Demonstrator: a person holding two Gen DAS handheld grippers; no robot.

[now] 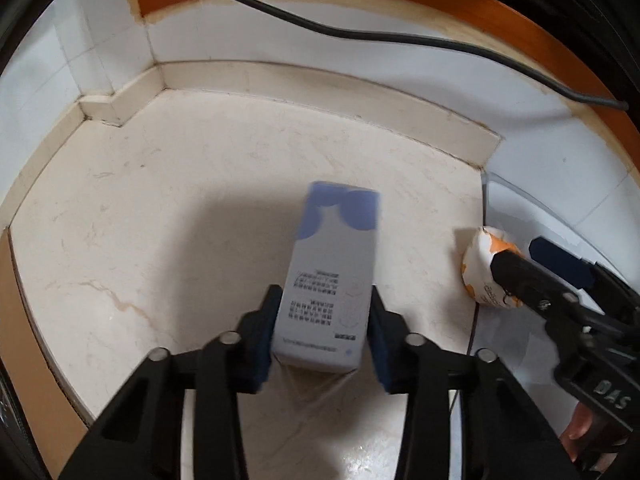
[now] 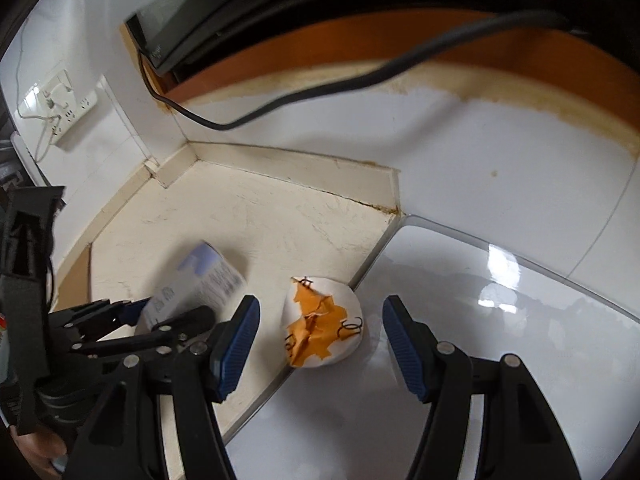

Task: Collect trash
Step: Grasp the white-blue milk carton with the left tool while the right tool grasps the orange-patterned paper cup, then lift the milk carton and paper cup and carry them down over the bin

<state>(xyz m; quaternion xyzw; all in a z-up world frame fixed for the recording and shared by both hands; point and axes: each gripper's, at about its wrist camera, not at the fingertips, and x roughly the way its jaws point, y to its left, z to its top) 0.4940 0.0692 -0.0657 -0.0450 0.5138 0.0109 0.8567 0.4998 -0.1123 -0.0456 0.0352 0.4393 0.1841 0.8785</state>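
Note:
A white carton with blue circles and black print point(image 1: 332, 280) lies on the cream marble floor point(image 1: 160, 220). My left gripper point(image 1: 324, 332) is shut on its near end, with a blue pad pressed against each long side. In the right wrist view the carton point(image 2: 200, 284) is tilted, its far end raised, in the left gripper point(image 2: 160, 312). A crumpled white and orange paper ball point(image 2: 324, 320) sits where the marble meets a glossy white panel point(image 2: 500, 320). My right gripper point(image 2: 320, 344) is open around the ball, both pads clear of it. The left wrist view shows the right gripper point(image 1: 520, 256) just behind the ball point(image 1: 480, 264).
A cream skirting point(image 1: 320, 80) and white walls close off the corner. A black cable point(image 1: 360, 34) hangs across below an orange wooden frame point(image 2: 400, 52). A wall socket with plugs point(image 2: 60, 108) is at the left. A hand point(image 1: 580, 428) holds the right gripper.

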